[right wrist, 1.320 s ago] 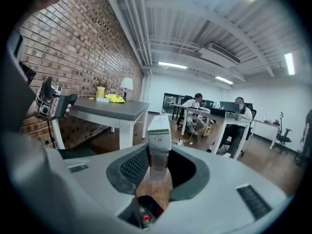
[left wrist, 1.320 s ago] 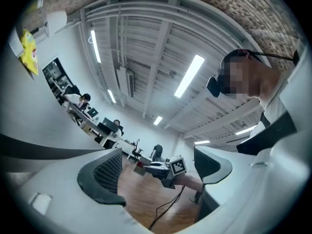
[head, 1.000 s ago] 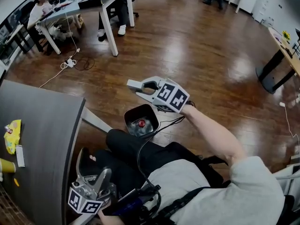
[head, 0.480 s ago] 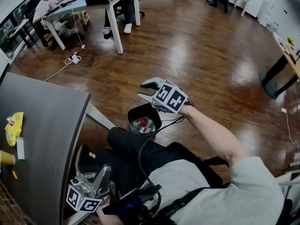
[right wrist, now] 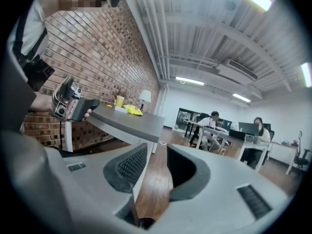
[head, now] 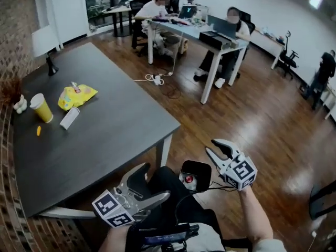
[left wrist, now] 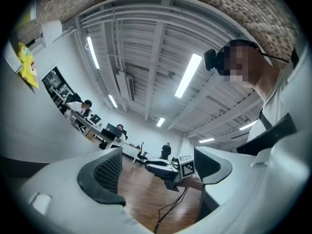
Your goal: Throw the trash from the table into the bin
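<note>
Right gripper [right wrist: 156,155]: jaws parted to a moderate gap, having just been opening. Nothing stands between the ribbed pads; only floor and the table edge show beyond them. Left gripper [left wrist: 156,167]: jaws spread wide and released, likewise empty, with the right gripper visible through the gap some way off. In the head view the right gripper hangs just above and to the right of the bin [head: 203,166], its tips pointing toward the table [head: 115,135]. The left gripper is held low at the person's lap, near the table's closest edge, tips angled upward. The bin, black and open-topped, stands on the wooden floor [head: 252,114] between the two grippers, close against the person's leg. Inside it lies a bottle [head: 188,179] with a red cap. Trash on the table is grouped toward its far left part, well apart from both grippers and from the bin. It comprises a yellow snack bag [head: 76,95] lying flat, a yellow paper cup [head: 40,107] upright just left of it, a white packet [head: 69,117] lying near the cup, and a small orange scrap [head: 38,131] in front of the cup. A lamp [head: 43,45] with a white shade stands at the table's far corner. Beyond the table, seated people [head: 155,7] occupy desks [head: 199,33] across the room.
</note>
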The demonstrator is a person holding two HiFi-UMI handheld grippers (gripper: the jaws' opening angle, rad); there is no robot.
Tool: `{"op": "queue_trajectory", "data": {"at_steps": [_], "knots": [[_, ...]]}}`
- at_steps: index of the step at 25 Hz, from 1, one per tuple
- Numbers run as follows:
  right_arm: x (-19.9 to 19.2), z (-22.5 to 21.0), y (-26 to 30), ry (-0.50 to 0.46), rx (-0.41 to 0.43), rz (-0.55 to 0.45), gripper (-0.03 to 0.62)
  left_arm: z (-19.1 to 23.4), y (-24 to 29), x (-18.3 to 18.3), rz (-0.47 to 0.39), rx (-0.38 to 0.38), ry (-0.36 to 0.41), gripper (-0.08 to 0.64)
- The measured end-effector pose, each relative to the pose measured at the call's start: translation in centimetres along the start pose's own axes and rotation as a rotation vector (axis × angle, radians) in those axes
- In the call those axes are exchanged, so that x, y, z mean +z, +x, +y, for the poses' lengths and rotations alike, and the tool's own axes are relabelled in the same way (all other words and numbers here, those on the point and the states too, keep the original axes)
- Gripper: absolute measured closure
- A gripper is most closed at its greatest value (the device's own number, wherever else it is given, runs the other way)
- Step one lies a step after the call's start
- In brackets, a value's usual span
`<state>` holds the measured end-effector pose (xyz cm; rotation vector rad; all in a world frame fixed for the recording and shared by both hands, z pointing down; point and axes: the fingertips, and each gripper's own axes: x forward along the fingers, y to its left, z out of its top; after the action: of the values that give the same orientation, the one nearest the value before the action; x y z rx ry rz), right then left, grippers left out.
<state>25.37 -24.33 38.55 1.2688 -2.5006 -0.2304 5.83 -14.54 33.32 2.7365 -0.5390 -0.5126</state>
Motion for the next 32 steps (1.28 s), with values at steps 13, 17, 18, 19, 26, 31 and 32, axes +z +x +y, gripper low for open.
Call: {"op": "queue_trajectory", "data": {"at_steps": [13, 17, 18, 19, 26, 31, 32], "knots": [[6.1, 8.1, 6.0, -0.067, 0.191, -0.128, 0.451, 1.7, -7.0, 4.4, -0.107, 0.159, 0.088, 0.117], [8.6, 13.0, 8.5, -0.114, 0.304, -0.156, 0.451, 2.6, -11.1, 6.2, -0.163, 0.246, 0.103, 0.117], [9.4, 14.4, 9.3, -0.134, 0.339, -0.161, 0.451, 2.7, -12.2, 6.7, -0.181, 0.268, 0.108, 0.117], [10.4, 15.7, 10.1, -0.156, 0.377, -0.165, 0.451, 2.8, -13.3, 7.2, -0.199, 0.291, 0.115, 0.117], [19.4, 25.1, 18.3, -0.378, 0.581, -0.2, 0.384, 2.8, -20.9, 10.0, -0.3, 0.453, 0.158, 0.117], [21.5, 29.6, 29.2, -0.551, 0.64, -0.108, 0.262, 2.0, -24.8, 10.4, -0.333, 0.529, 0.173, 0.118], [21.1, 29.5, 32.2, -0.511, 0.649, -0.056, 0.262, 1.8, -25.4, 10.3, -0.335, 0.543, 0.176, 0.118]]}}
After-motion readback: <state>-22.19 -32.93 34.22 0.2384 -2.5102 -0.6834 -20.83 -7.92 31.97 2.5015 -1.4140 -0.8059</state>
